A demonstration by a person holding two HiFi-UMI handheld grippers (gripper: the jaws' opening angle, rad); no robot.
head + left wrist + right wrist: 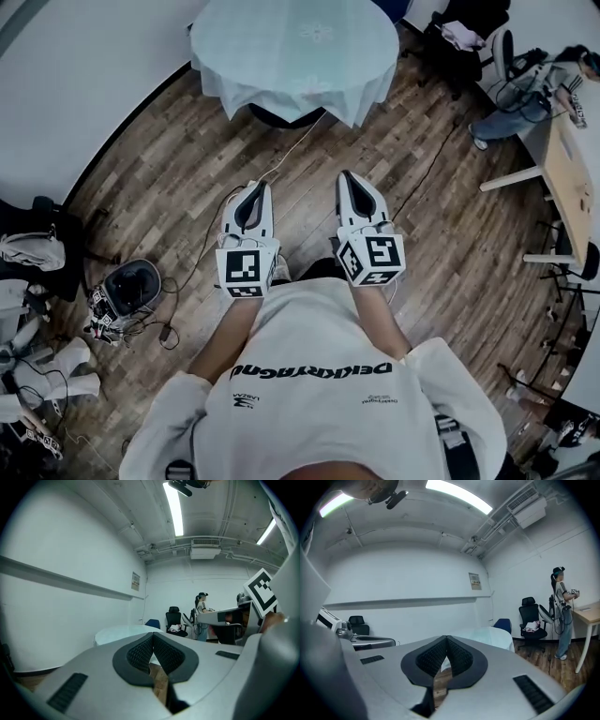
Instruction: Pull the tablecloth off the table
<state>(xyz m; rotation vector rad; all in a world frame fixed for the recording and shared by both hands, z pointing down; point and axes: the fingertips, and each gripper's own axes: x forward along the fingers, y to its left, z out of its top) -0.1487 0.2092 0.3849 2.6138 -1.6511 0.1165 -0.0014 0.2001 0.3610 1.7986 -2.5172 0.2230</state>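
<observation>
A person's white printed shirt [309, 366] fills the lower frame. Ahead of it the left gripper [254, 189] and right gripper [350, 178], smooth grey shells with ribbed black pads, point forward, jaws pressed together on nothing. At top centre, well apart, the pale, faintly patterned tablecloth [295, 47] hangs round and folded over the plank wood floor [159, 187].
</observation>
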